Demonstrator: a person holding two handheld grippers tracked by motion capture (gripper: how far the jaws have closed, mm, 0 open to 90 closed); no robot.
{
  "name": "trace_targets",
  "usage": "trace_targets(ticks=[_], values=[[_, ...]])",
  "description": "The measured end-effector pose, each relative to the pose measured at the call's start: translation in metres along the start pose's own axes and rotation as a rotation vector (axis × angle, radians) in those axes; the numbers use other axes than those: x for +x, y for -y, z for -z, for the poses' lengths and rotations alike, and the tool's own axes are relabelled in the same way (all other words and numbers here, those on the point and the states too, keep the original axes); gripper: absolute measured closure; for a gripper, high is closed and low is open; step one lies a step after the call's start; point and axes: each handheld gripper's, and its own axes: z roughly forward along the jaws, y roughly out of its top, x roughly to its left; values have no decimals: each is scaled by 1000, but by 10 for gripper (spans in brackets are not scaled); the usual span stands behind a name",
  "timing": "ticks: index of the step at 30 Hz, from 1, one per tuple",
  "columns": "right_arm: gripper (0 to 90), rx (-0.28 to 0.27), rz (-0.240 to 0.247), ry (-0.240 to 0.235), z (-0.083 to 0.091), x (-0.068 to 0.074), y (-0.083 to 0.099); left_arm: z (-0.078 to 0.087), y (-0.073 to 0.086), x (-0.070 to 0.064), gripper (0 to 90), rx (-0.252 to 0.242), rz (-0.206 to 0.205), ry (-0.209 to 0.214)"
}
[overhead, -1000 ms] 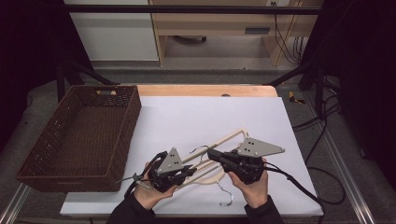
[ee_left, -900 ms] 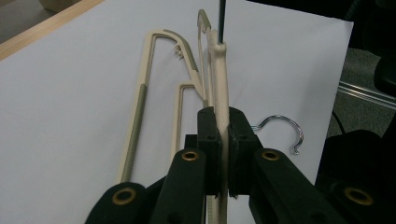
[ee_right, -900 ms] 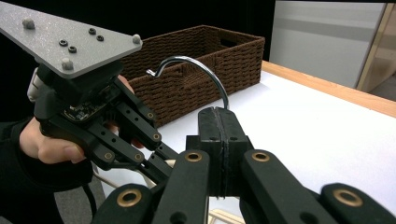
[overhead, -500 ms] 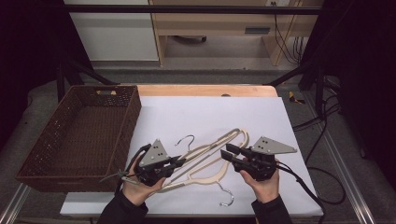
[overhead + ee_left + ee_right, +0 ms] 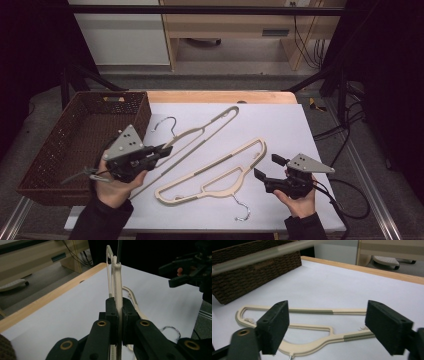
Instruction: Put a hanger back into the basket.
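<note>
The left gripper (image 5: 165, 149) is held above the left part of the white table (image 5: 300, 125), just beside the brown wicker basket (image 5: 65, 145). Its fingers (image 5: 111, 312) are clamped on the bar of one cream hanger (image 5: 200, 132); in the left gripper view the bar is seen pinched between the two pads and running upward and away from them. In the high view this held hanger is seen stretched from the gripper toward the far middle of the table, its metal hook (image 5: 167, 122) lying near the basket's corner.

A second cream hanger (image 5: 220, 172) is laid flat on the table between the two grippers, with its hook (image 5: 241, 212) pointed toward the near edge. The right gripper (image 5: 267, 167) is held low at the right of the table, close to that hanger's right end but apart from it. Its fingers (image 5: 275, 322) are spread wide with nothing between them; in the right gripper view the flat hanger (image 5: 312, 327) is seen beyond them on the table, with the basket (image 5: 249, 272) at the far left.
</note>
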Motion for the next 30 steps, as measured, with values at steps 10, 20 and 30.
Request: trace_targets(ticks=[10, 20, 30], values=[[97, 6, 12, 39, 8, -6, 6, 40, -6, 59, 859, -20, 22, -84], [75, -3, 13, 67, 13, -11, 10, 67, 18, 122, 859, 2, 78, -188], [72, 0, 15, 75, 16, -13, 11, 86, 47, 159, 858, 81, 91, -245]])
